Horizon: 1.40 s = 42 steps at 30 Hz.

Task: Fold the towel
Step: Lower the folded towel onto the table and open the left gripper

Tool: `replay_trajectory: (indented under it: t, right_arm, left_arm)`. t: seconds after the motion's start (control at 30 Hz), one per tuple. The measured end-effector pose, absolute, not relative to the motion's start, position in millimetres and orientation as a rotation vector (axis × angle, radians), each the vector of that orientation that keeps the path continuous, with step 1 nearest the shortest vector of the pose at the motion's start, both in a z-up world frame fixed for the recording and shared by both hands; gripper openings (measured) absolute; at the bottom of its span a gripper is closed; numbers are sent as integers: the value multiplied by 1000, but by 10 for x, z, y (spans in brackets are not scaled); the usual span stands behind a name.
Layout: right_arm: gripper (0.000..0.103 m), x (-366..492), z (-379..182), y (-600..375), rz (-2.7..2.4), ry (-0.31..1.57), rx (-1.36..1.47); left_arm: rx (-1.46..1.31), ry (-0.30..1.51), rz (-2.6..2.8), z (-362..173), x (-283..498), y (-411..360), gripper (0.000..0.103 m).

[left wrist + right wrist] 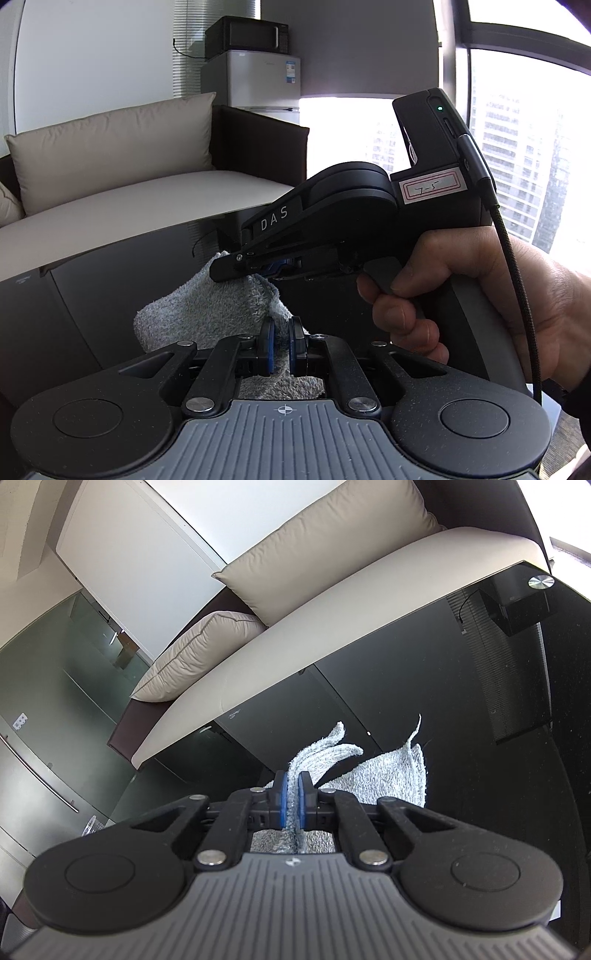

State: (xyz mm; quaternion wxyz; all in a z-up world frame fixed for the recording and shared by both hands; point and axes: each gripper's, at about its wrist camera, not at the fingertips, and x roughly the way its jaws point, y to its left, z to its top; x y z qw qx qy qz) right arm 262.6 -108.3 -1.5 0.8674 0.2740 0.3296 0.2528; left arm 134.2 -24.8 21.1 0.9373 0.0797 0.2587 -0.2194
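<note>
The left gripper point(280, 345), black with blue pads, pinches a fold of the grey terry-cloth towel point(207, 306), its jaws drawn narrow on the fabric. Just beyond it, the right gripper point(255, 271), held in a person's hand point(461, 295), clamps an upper edge of the same towel. Seen from the right wrist, the right gripper point(294, 797) has its blue pads nearly closed on the cloth, loose layers fanning out past the tips. The towel is bunched and lifted above the glossy black glass table point(461, 701), near the edge facing the beige cushioned sofa point(332, 602).
</note>
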Motion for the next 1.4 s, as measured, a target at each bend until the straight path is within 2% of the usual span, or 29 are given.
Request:
replay_trajectory:
  t: [0.37, 0.57, 0.73, 0.9, 1.07, 1.13, 1.2, 1.23, 1.4]
  right_arm:
    - [6, 2676, -147, -1199, 472, 736, 568]
    - [6, 2671, -253, -1230, 433, 788, 548]
    - [6, 2653, -323, -1220, 405, 824, 532]
    - [6, 2608, -331, -1227, 403, 837, 524]
    - [7, 2558, -317, -1213, 396, 831, 498]
    - [9, 2542, -293, -1209, 395, 827, 486]
    - [25, 2519, -272, -1209, 388, 823, 477]
    - [27, 2505, -262, -1209, 384, 821, 473]
    - [30, 2406, -217, -1177, 349, 807, 394]
  left_arm:
    - [165, 548, -476, 151, 1392, -414, 8]
    - [183, 551, -481, 110, 1363, -482, 13]
    - [172, 548, -460, 145, 1384, -414, 32]
    - [149, 550, -428, 193, 1388, -266, 44]
    - [130, 586, -369, 180, 1457, -166, 45]
    - [128, 604, -344, 160, 1480, -117, 45]
    - [131, 637, -313, 119, 1513, -91, 45]
    - [129, 644, -305, 113, 1523, -79, 45]
    - [118, 667, -269, 106, 1582, -23, 45]
